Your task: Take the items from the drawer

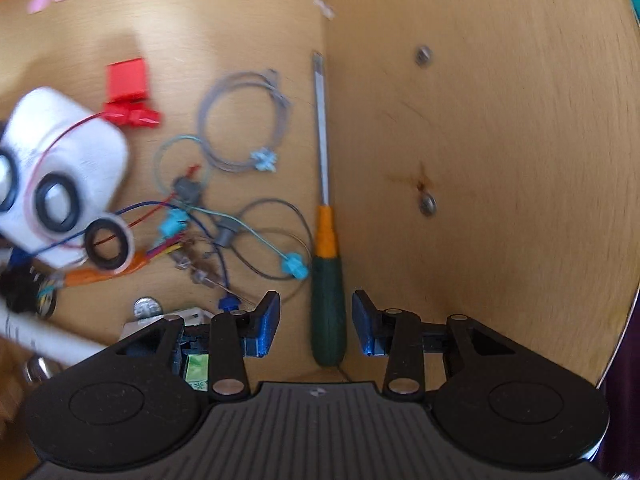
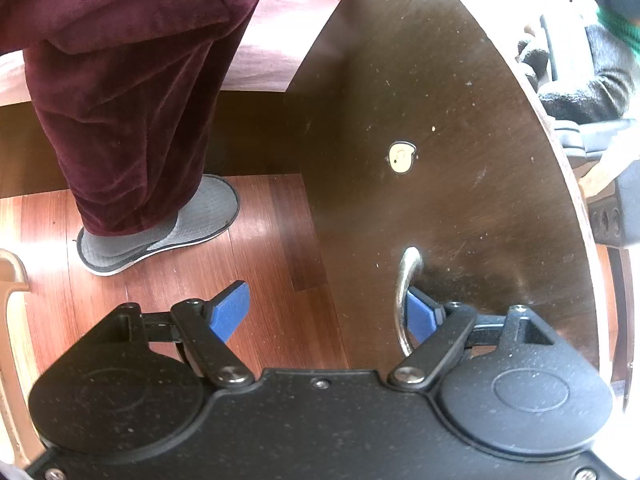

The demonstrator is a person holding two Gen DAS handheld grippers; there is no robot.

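Note:
My left gripper (image 1: 315, 322) is open inside the wooden drawer (image 1: 480, 160), with its jaws on either side of the green handle of a screwdriver (image 1: 327, 280) lying along the drawer's inner wall. My right gripper (image 2: 328, 312) is open outside the drawer. Its right finger (image 2: 420, 314) sits behind the metal handle (image 2: 404, 296) on the dark drawer front (image 2: 440, 160); its left finger is over the floor.
The drawer floor holds a tangle of wires with blue connectors (image 1: 224, 224), wire rings (image 1: 244, 120), a red part (image 1: 130, 96), a white device with black rings (image 1: 60, 176), a coin cell (image 1: 146, 306) and a white tube (image 1: 48, 340). A person's leg and slipper (image 2: 160, 224) stand on the wood floor.

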